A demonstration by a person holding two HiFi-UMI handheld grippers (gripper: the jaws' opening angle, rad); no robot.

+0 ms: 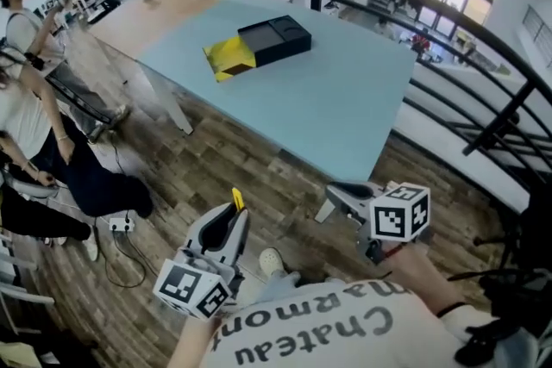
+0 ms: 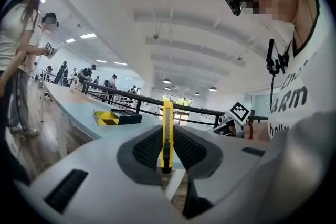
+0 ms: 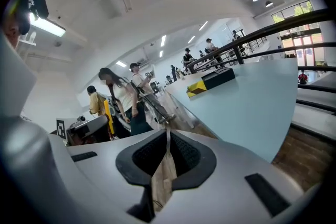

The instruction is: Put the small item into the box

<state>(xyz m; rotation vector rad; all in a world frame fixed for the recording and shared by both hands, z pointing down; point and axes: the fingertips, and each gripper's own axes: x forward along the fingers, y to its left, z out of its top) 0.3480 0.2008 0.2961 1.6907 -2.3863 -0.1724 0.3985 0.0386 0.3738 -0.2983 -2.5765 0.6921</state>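
The yellow utility knife (image 2: 167,131) is pinched edge-on between the dark ribbed fingers (image 2: 144,150) of the left gripper (image 1: 231,224), its slim plastic body sticking out past their tips. The gripper is low at the left, over the brown wood-plank floor (image 1: 216,159) and off the near edge of the pale blue counter (image 1: 345,112), so the knife is well apart from the box. Further back, near the middle of the counter, lies the flat black rectangular box (image 1: 276,39), with a yellow-and-black striped part (image 1: 229,58) jutting from its left end. To the right, the right gripper (image 1: 338,194) is near the counter's near corner; its fingers (image 3: 190,157) are pressed together with nothing between them. A black metal railing (image 1: 414,6) curves round the far and right sides of the counter.
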